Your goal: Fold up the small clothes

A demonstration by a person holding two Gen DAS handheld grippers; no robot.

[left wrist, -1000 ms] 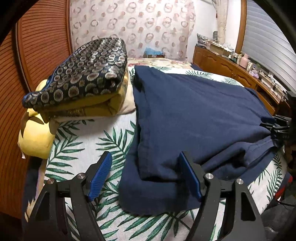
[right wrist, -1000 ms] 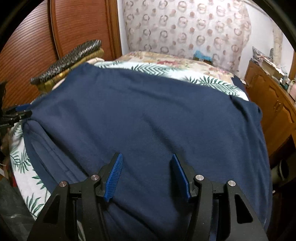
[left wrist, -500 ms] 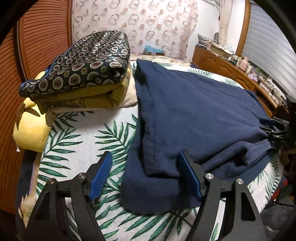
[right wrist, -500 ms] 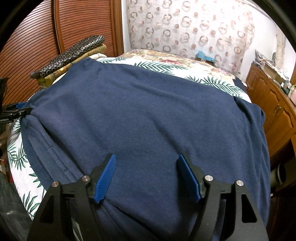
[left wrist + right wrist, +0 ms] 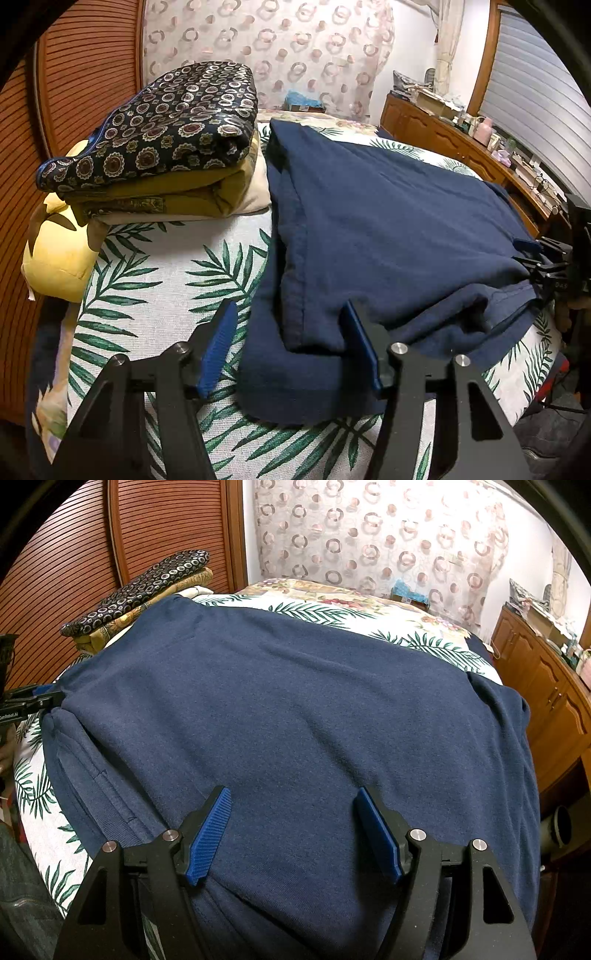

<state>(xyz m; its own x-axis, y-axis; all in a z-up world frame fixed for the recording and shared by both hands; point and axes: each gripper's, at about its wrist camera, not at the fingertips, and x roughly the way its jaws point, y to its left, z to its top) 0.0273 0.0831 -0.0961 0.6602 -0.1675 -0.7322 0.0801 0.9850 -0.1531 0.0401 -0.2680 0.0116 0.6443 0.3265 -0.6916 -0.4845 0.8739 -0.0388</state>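
Note:
A navy blue garment (image 5: 388, 229) lies folded over itself on the palm-leaf bedspread (image 5: 166, 280); it fills the right wrist view (image 5: 295, 709). My left gripper (image 5: 291, 347) is open, its jaws straddling the garment's near left corner, nothing clamped. My right gripper (image 5: 295, 830) is open just above the garment's near edge, empty. The right gripper also shows at the right edge of the left wrist view (image 5: 546, 262), and the left gripper at the left edge of the right wrist view (image 5: 29, 701).
A stack of folded clothes (image 5: 166, 147), topped by a dark circle-patterned piece, sits at the bed's left beside a yellow pillow (image 5: 59, 251). A wooden slatted headboard (image 5: 74, 554) stands left, a wooden dresser (image 5: 546, 686) with clutter right, a patterned curtain behind.
My right gripper's jaws have opened wider over the garment. My left gripper has dropped lower and closer to the garment's corner, still open.

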